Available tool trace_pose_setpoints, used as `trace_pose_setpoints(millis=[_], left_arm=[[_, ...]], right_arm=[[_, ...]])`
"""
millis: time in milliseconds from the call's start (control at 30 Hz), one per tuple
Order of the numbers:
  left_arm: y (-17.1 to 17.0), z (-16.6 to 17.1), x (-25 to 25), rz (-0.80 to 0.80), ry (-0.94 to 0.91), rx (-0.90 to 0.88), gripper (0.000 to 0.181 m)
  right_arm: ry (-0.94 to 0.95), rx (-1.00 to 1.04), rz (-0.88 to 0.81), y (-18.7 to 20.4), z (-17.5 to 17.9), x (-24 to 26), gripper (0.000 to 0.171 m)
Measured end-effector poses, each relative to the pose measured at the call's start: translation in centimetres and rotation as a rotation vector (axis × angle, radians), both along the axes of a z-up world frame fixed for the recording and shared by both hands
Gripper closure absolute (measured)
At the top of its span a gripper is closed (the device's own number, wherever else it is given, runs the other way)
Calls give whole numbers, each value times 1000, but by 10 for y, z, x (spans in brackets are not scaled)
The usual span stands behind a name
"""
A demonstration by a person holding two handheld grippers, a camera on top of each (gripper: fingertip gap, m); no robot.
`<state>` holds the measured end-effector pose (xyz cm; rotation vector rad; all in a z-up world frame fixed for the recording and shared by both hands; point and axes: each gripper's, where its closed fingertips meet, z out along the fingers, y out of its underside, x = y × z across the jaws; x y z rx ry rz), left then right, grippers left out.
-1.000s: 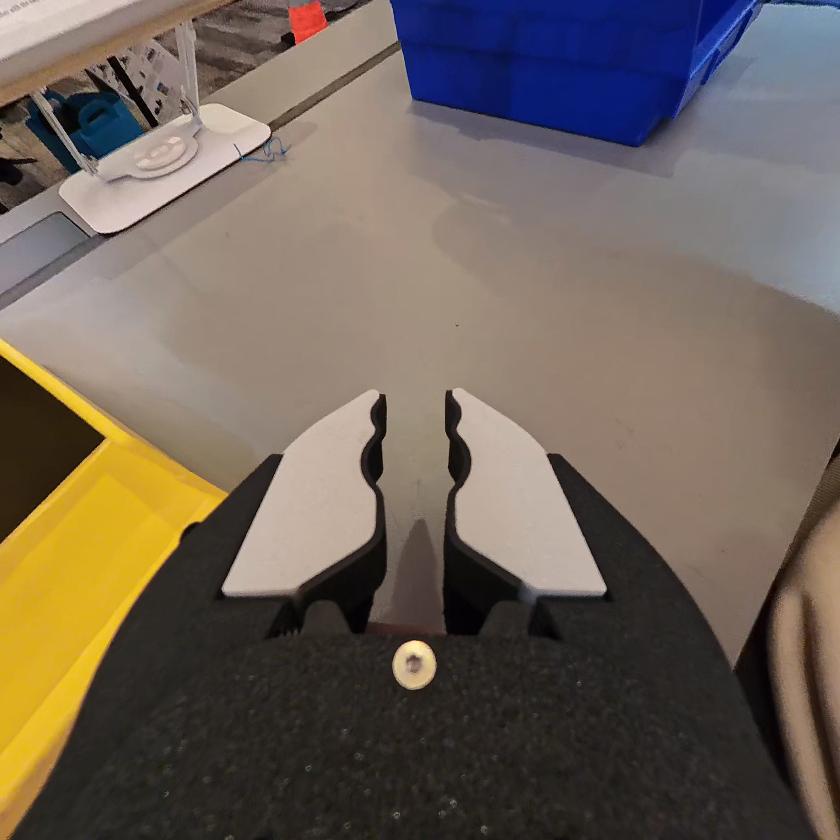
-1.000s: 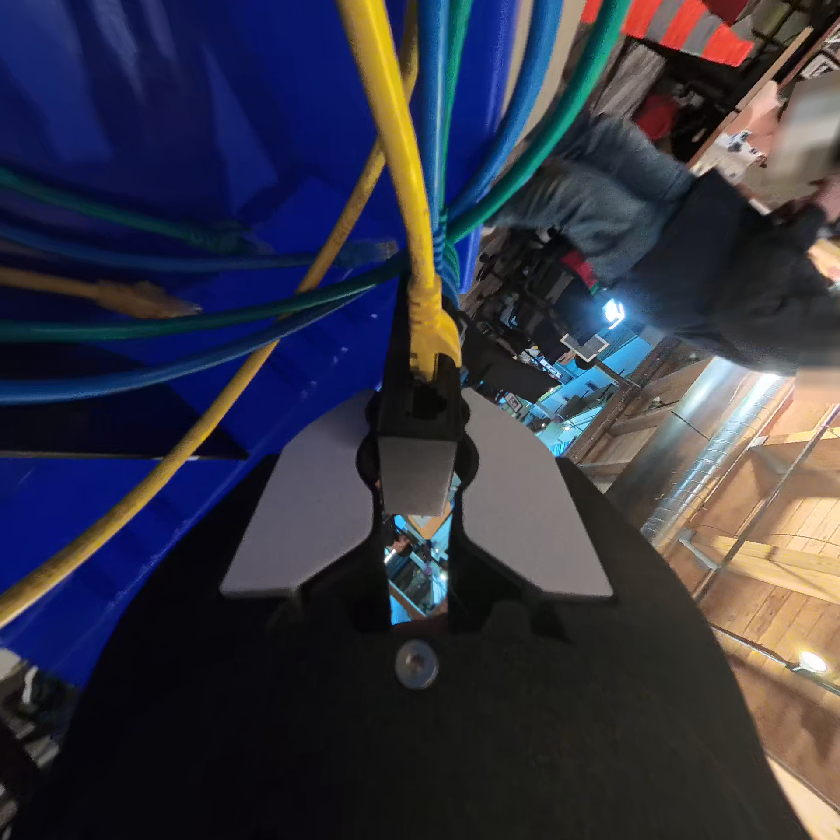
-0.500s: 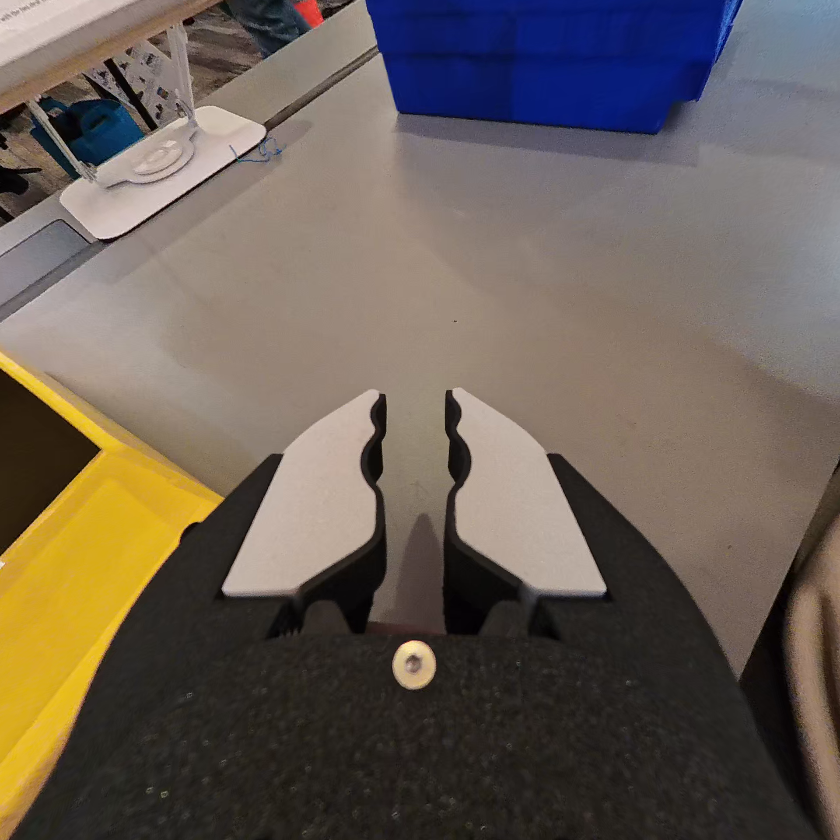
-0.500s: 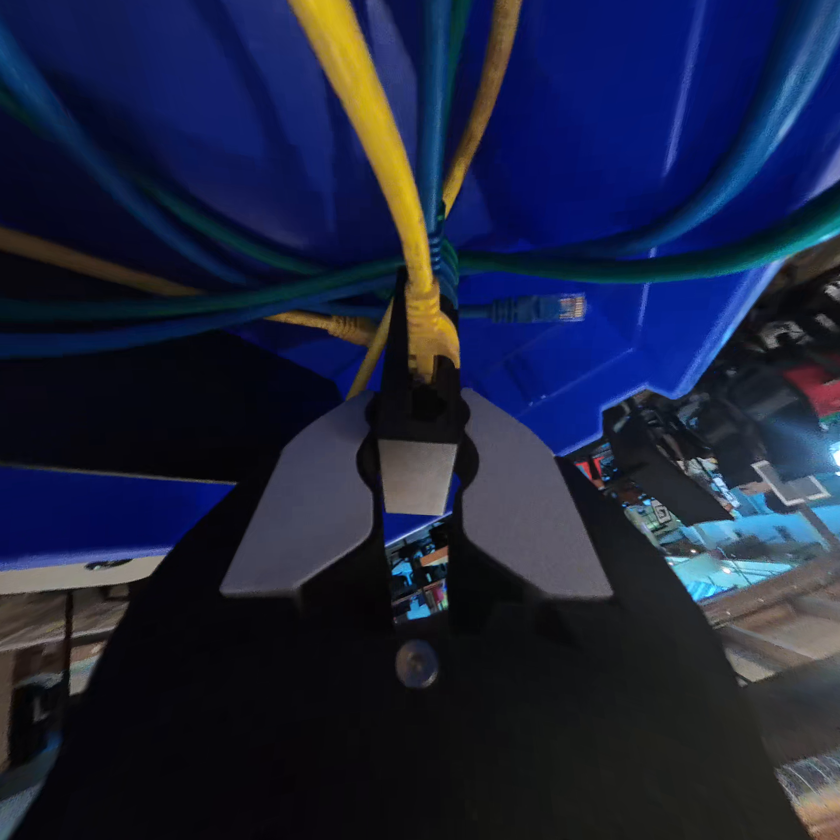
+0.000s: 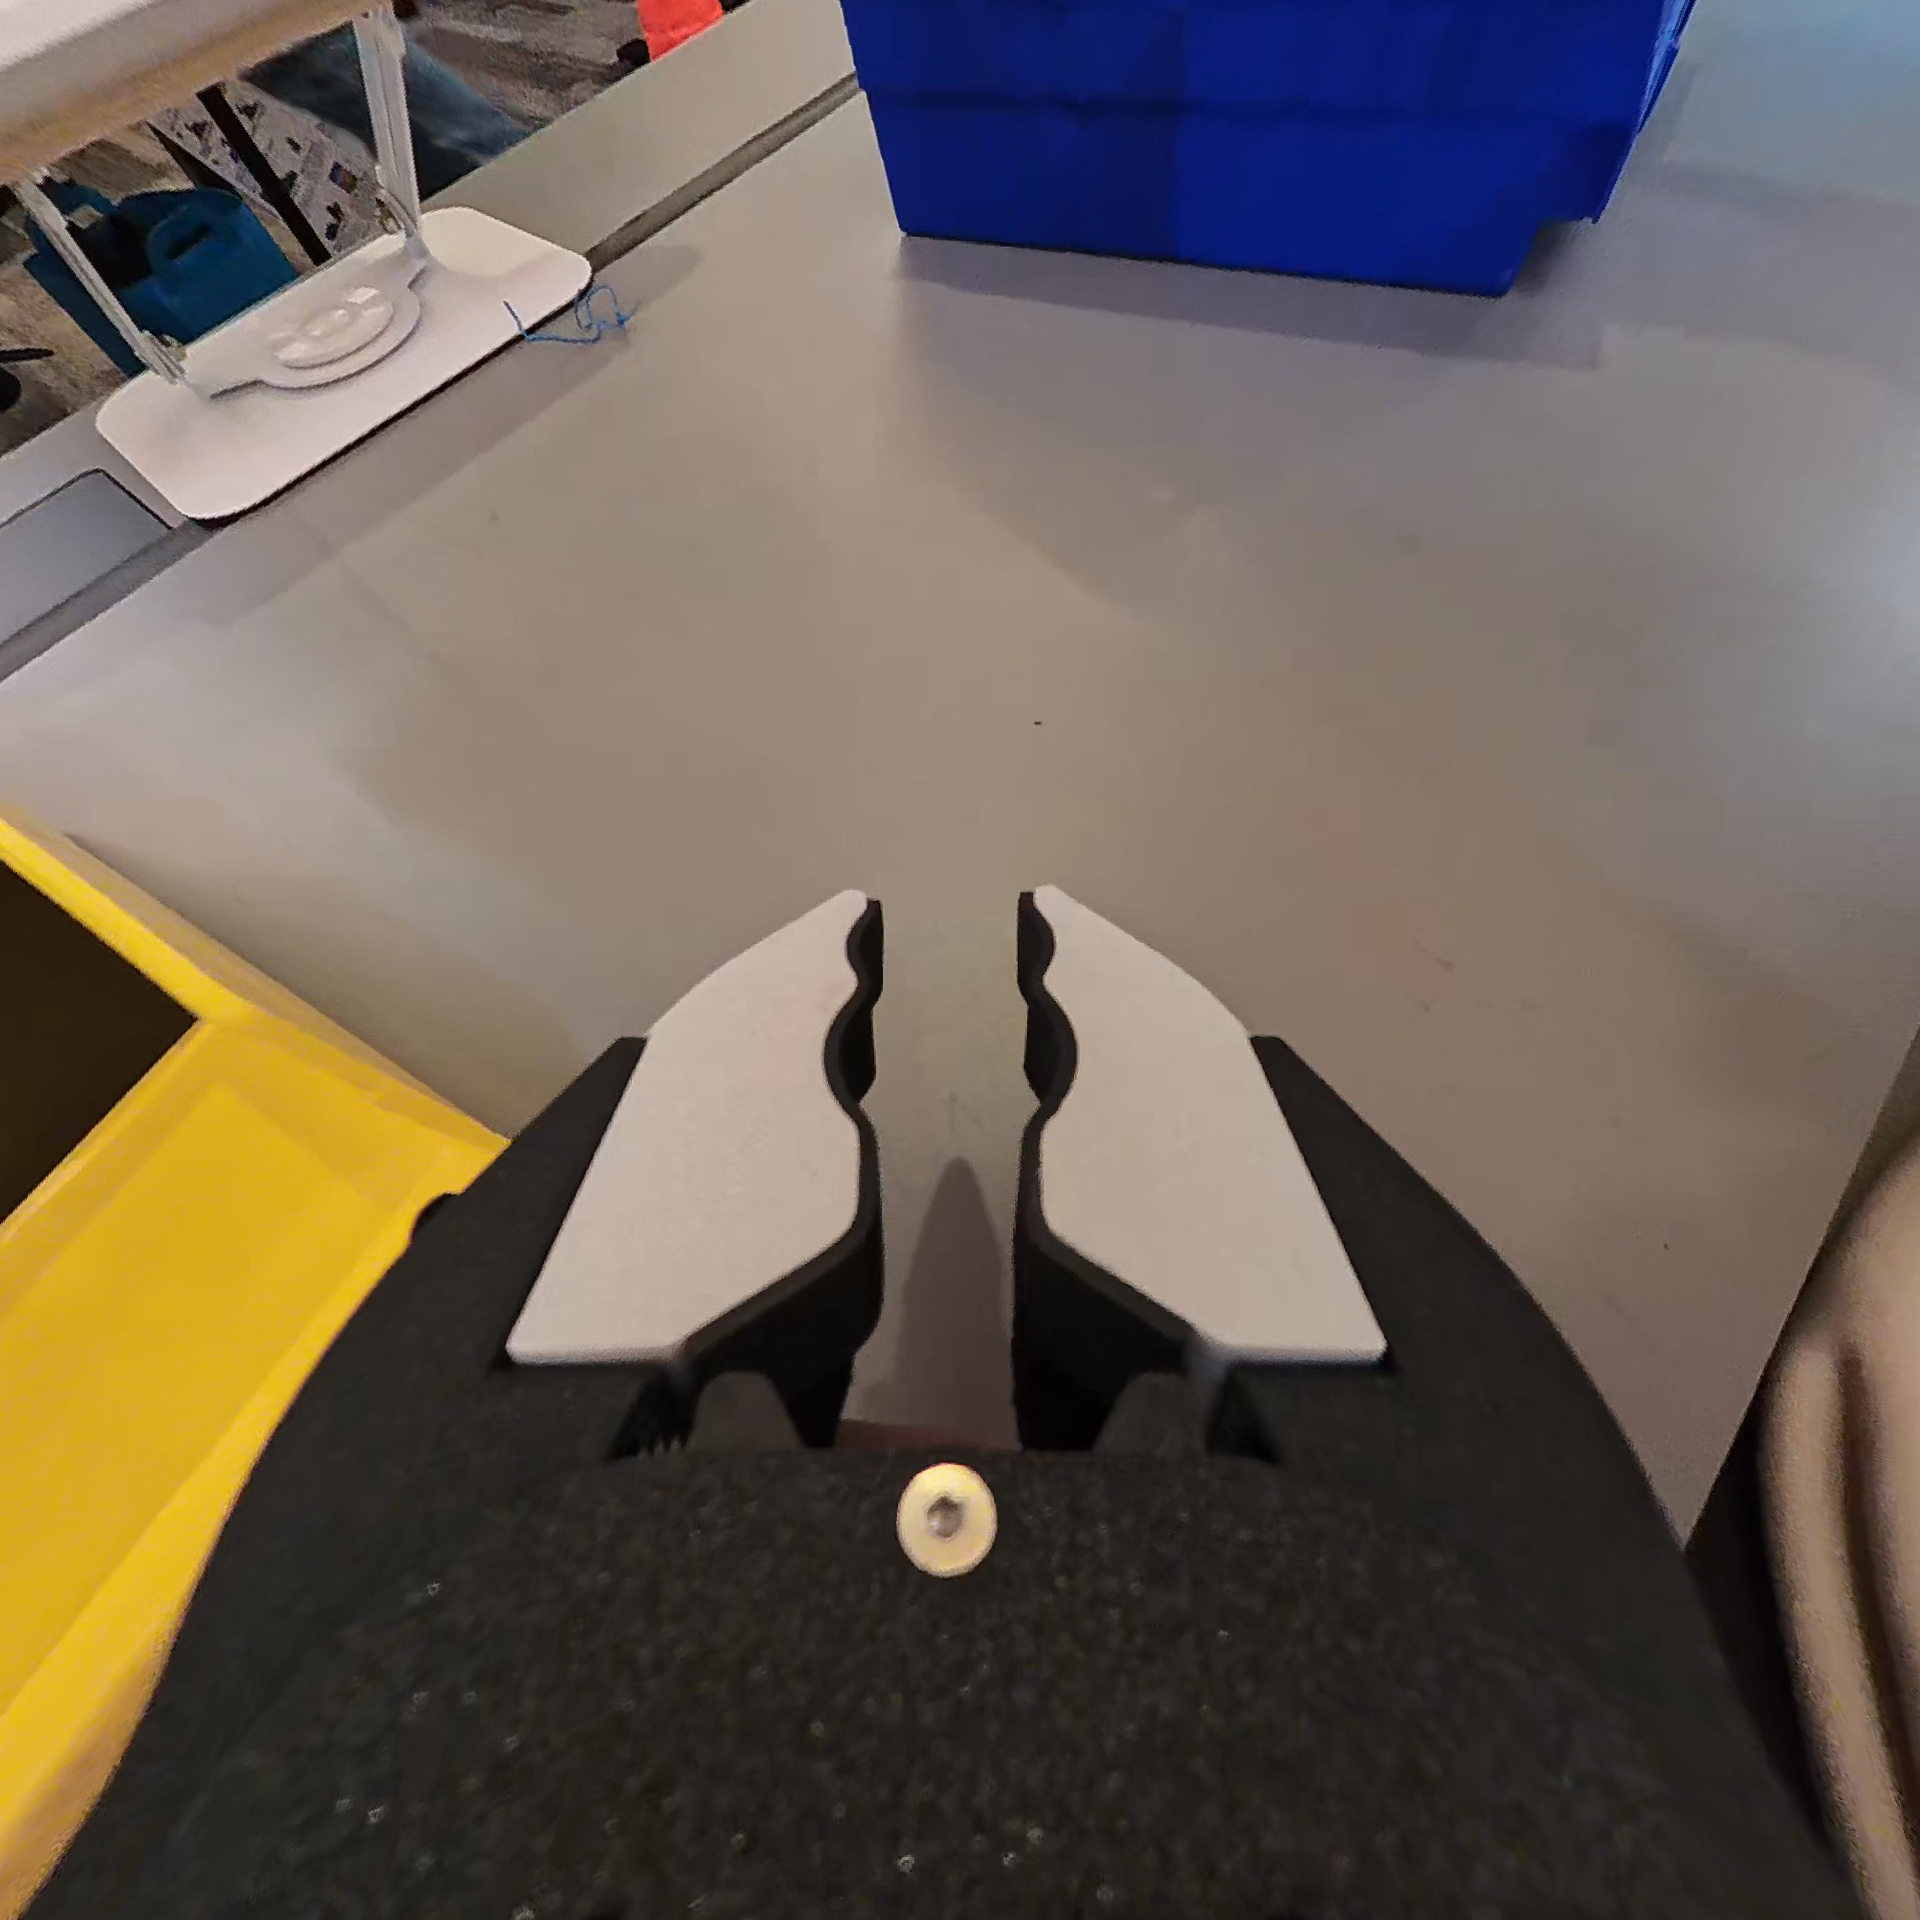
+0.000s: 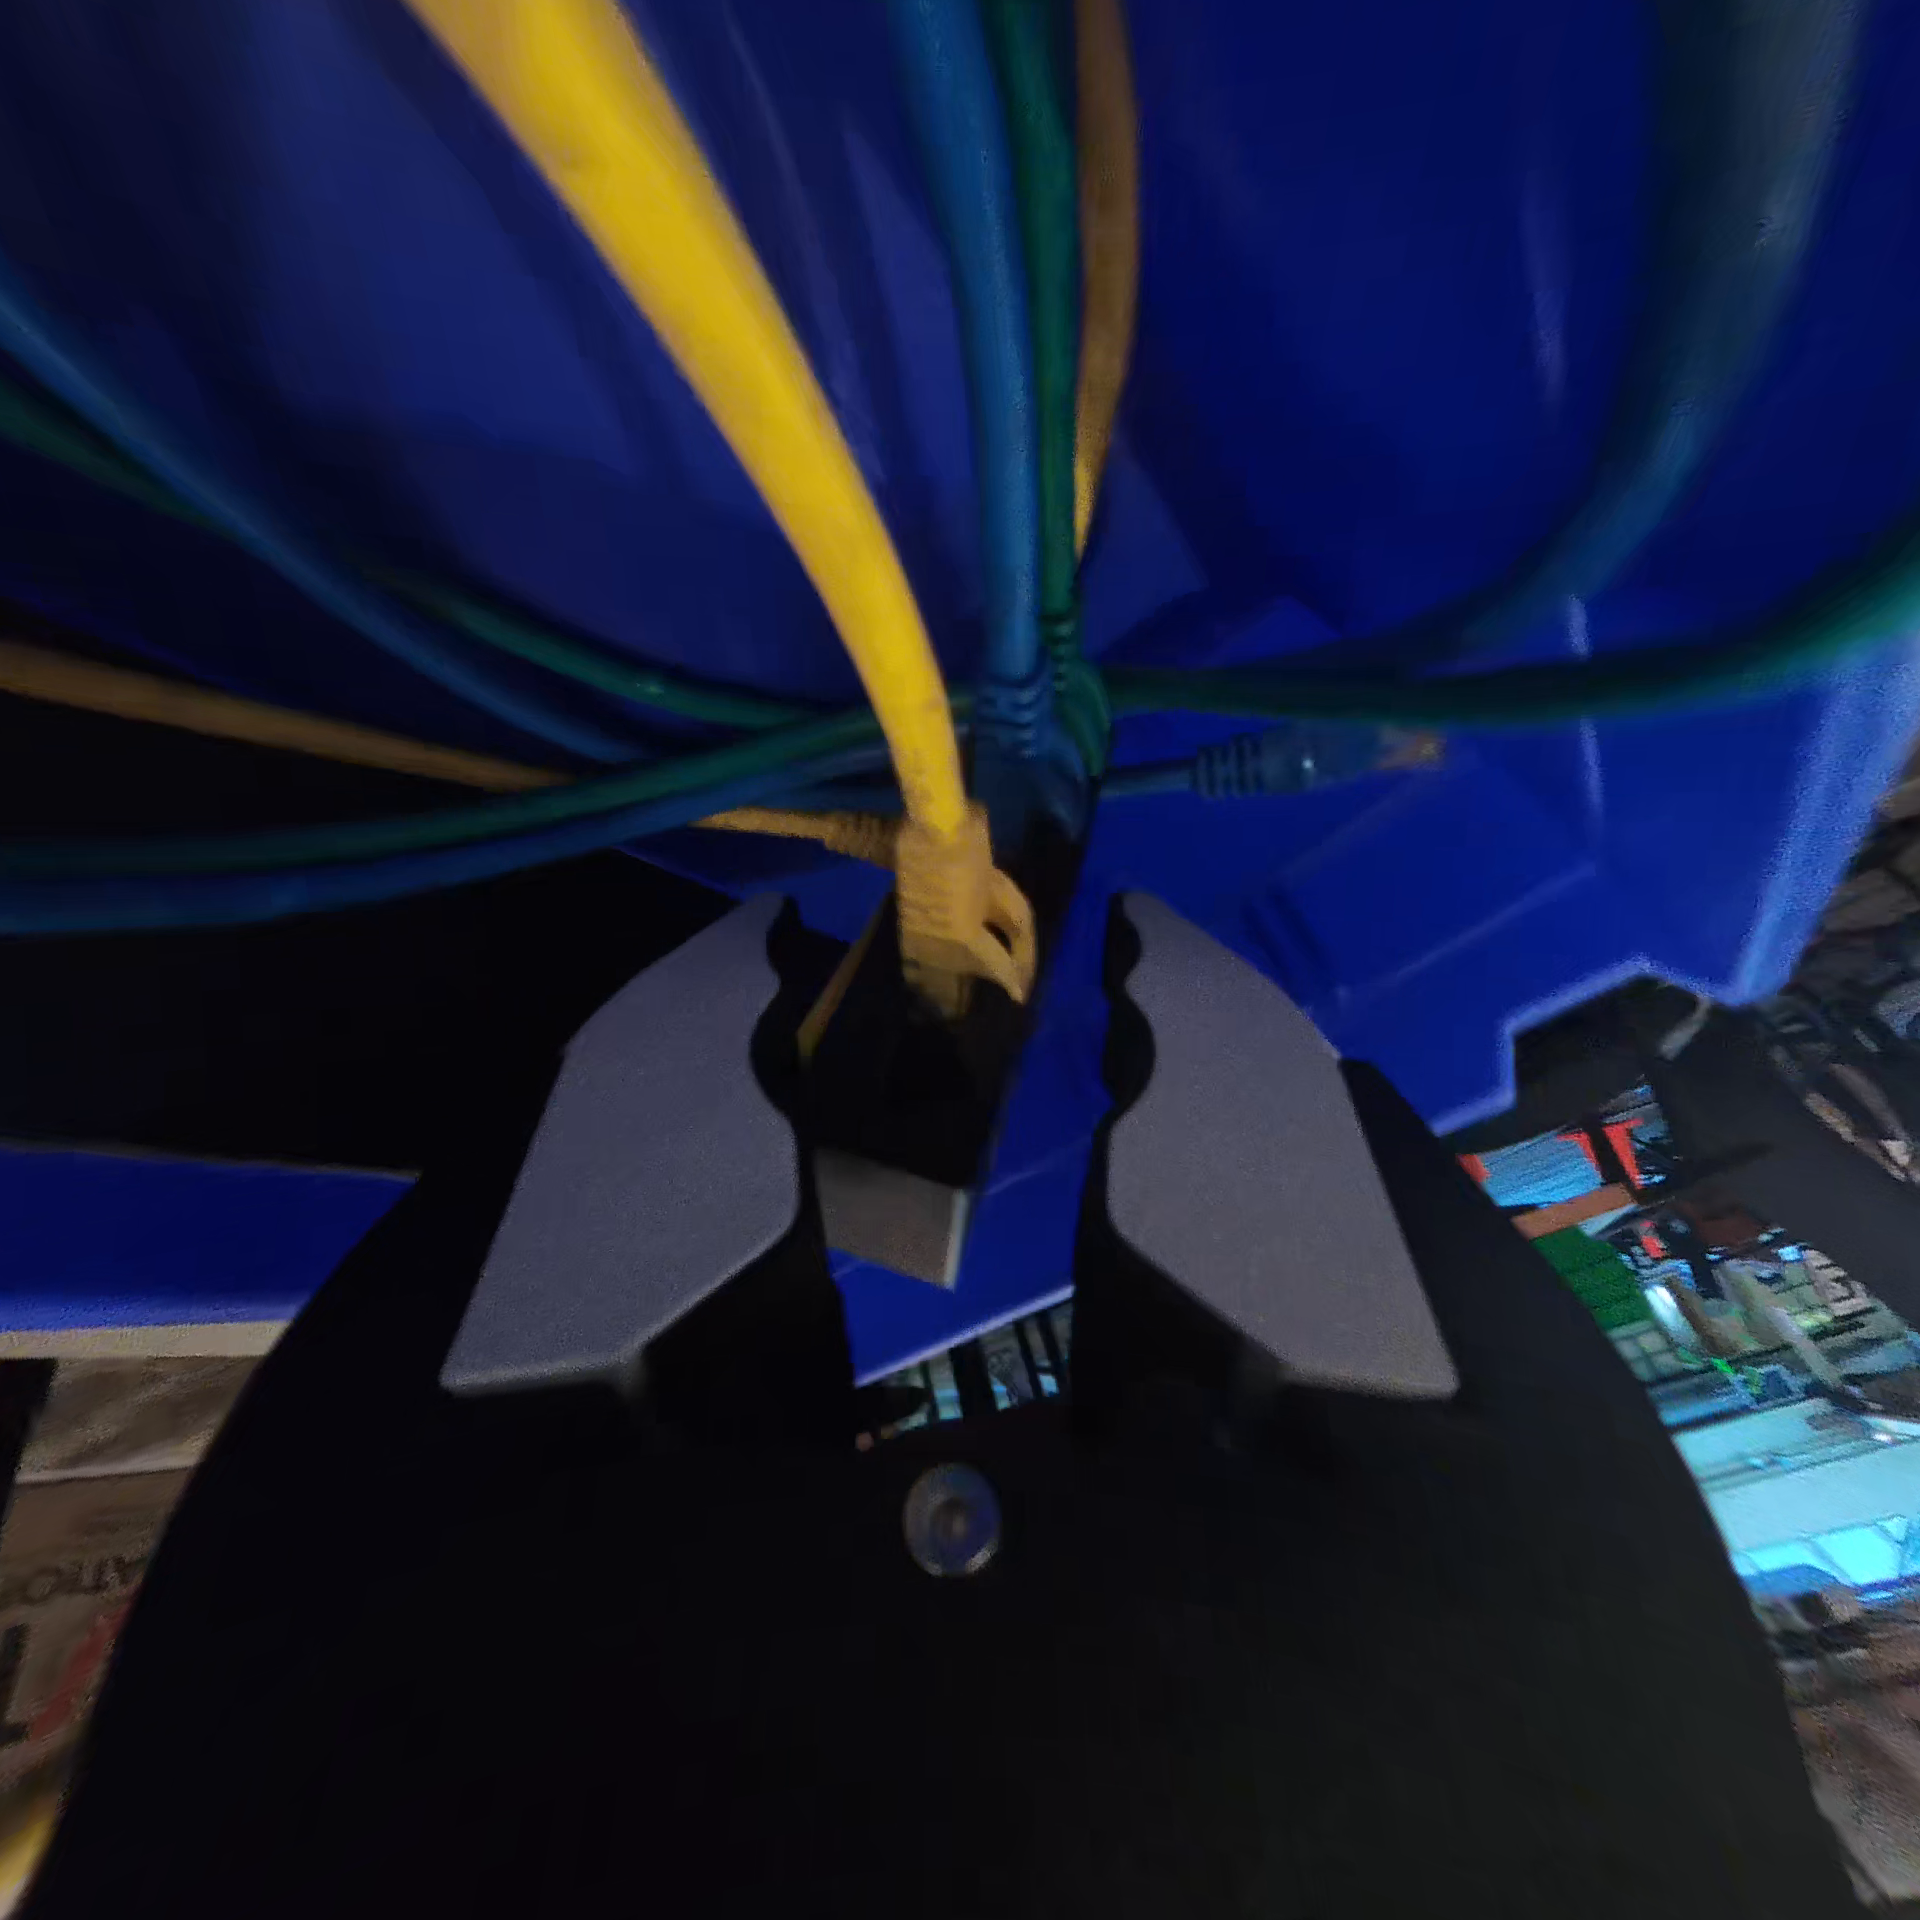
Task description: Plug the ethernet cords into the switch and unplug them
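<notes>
In the right wrist view my right gripper (image 6: 945,914) is open over the blue bin (image 6: 1403,312). The small black switch (image 6: 914,1122) sits tilted in the gap between the fingers, apart from the right finger. A yellow cord (image 6: 727,343) is plugged into the switch, with blue (image 6: 997,416) and green (image 6: 1455,681) cords bunched behind it. A loose blue plug (image 6: 1309,758) lies to the right. The view is blurred. In the left wrist view my left gripper (image 5: 949,914) is slightly open and empty above the grey table (image 5: 1039,571).
The blue bin (image 5: 1247,135) stands at the far side of the table in the left wrist view. A yellow bin (image 5: 156,1299) is at the near left. A white stand (image 5: 343,343) is at the far left. Beige cloth (image 5: 1849,1455) shows at the right edge.
My right gripper has opened and let go of the switch, which now tilts in the gap. The right view has swung further over the blue bin. My left gripper has barely moved.
</notes>
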<state>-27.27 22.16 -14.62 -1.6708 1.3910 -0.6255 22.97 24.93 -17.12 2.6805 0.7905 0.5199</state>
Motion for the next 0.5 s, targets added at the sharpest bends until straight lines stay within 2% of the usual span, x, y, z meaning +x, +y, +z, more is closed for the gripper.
trace_pose_setpoints(millis=[67,200,267,367,500], left_arm=[[-1,-1,0,-4,7,4,157],[-4,4,3,-16,-7,31,157],[-4,2,3,-18,0,34,157],[-5,-2,3,-20,18,39,157],[-5,2,2,-19,19,69,157]], right_arm=[[12,62,-14,2,14,3,104],[214,291,-28,20,49,-20,105],[268,475,-42,40,74,-23,115],[362,643,-33,51,104,-40,128],[586,687,145,25,118,-112,149]])
